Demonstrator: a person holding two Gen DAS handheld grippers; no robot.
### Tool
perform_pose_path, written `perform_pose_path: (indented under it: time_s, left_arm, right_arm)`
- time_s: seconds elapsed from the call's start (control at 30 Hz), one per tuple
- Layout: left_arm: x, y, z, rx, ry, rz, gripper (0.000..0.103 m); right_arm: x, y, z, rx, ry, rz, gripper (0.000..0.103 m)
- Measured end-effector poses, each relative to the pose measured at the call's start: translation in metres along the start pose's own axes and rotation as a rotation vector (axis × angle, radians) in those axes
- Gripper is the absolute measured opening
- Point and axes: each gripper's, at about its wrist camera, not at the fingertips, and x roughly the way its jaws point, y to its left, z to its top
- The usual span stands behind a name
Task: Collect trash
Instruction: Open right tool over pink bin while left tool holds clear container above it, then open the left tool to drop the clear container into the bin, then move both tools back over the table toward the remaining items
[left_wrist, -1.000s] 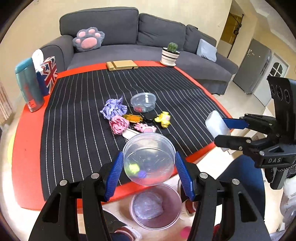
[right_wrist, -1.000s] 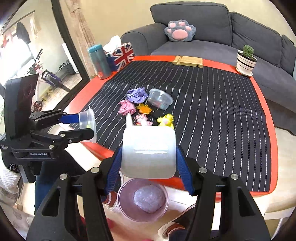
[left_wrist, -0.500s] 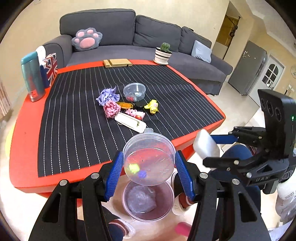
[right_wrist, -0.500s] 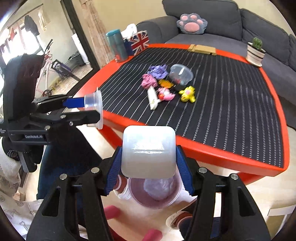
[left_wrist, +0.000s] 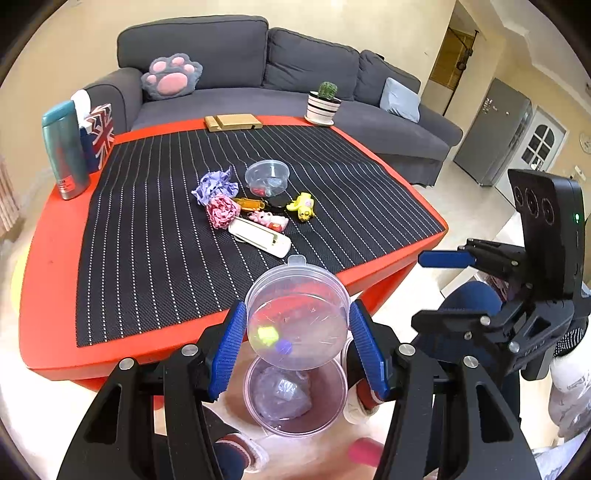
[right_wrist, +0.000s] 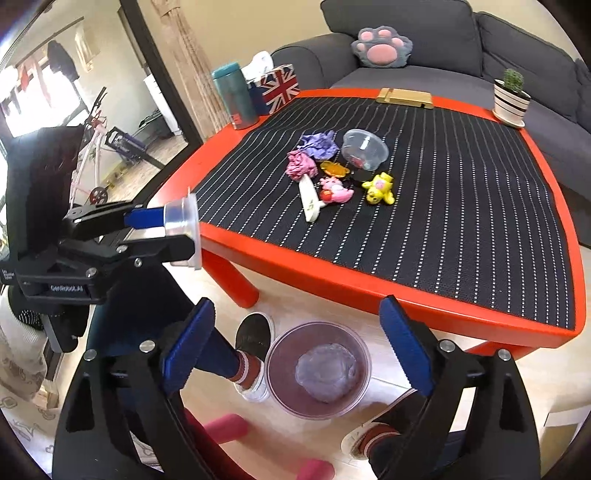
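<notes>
A clear plastic cup (left_wrist: 297, 315), judged light, thin-walled and crushable, was gripped across its sides by the left gripper (left_wrist: 295, 350) at lower centre, above the bin (left_wrist: 295, 395). The right gripper (right_wrist: 295, 347) was opening, nothing between its jaws.

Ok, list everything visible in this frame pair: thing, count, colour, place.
clear plastic tub: one, transparent, in left gripper
round trash bin: one, purplish, floor below grippers
red table: one, striped black mat on it
crumpled papers: two, purple and pink, mat centre
small clear container: one, mat
toy figures: yellow, pink, orange, mat
white flat pack: one, mat
grey sofa: one, behind table
right gripper: opening, nothing between jaws
</notes>
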Motion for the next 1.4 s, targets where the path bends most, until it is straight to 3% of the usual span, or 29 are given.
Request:
perform_pose_path:
  time_s: [0.5, 0.53, 0.57, 0.6, 1.4]
  left_arm:
    - [0.009, -0.026, -0.006, 0.088, 0.045, -0.044, 0.058]
    - [0.010, -0.026, -0.006, 0.085, 0.045, -0.046, 0.063]
    - [0.009, -0.026, -0.006, 0.078, 0.038, -0.046, 0.083]
    - [0.007, -0.024, -0.005, 0.063, 0.016, -0.050, 0.089]
    - [0.002, -0.010, 0.000, -0.002, -0.012, -0.008, 0.095]
  right_arm:
    - [-0.018, -0.019, -0.004, 0.049, -0.034, -0.054, 0.091]
    - [-0.019, -0.021, -0.004, 0.053, -0.036, -0.057, 0.091]
    - [-0.020, -0.021, -0.004, 0.055, -0.038, -0.059, 0.091]
    - [-0.021, -0.022, -0.004, 0.056, -0.040, -0.061, 0.091]
    - [-0.016, -0.017, -0.004, 0.050, -0.034, -0.044, 0.096]
